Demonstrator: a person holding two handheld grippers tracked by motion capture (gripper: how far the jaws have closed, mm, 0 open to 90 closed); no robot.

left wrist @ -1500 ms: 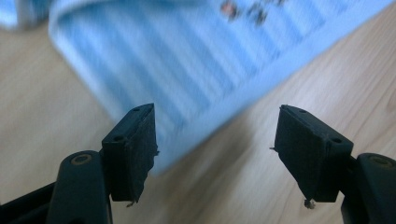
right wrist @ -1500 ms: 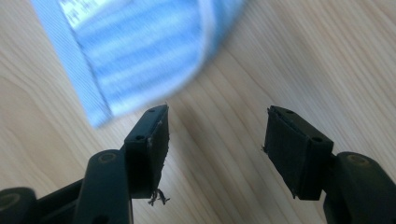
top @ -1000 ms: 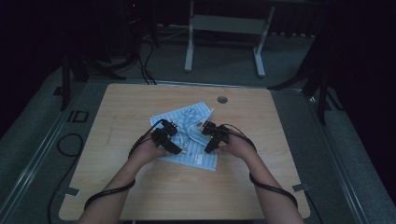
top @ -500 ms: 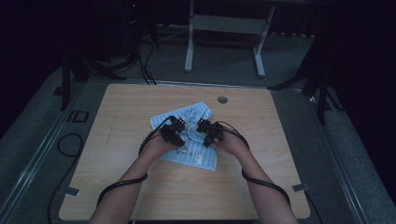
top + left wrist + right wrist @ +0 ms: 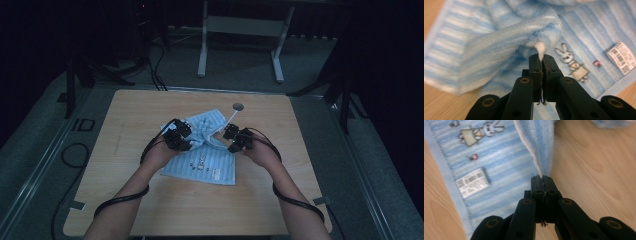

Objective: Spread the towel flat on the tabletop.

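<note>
Towel (image 5: 205,160): a light-blue striped cloth lying near the middle of the bench (image 5: 150,210); its near part lies flat on the wood, while its far part is bunched and raised between the two tools.
Left tool (image 5: 181,141): jaws pressed together on a pinched fold of the towel (in the left gripper view (image 5: 541,65) a whitish tip of cloth runs down between the closed jaws).
Right tool (image 5: 231,138): jaws likewise clamped on the towel, here on its white-edged hem, which rises from the jaw tips in the right gripper view (image 5: 543,185).
Rabbit print (image 5: 571,62): a small rabbit figure on the flat part of the towel, just beside the left tool's jaws; a small pink mark (image 5: 596,63) sits next to it.
Barcode label (image 5: 472,182): a white tag lying on the flat part of the towel near its border.
White strip (image 5: 229,121): a thin pale line running from the right tool toward the round grommet (image 5: 238,106) at the far edge of the bench (what it is cannot be told).
Forearms: both enter from the near edge, well apart, each with a black cable trailing.
</note>
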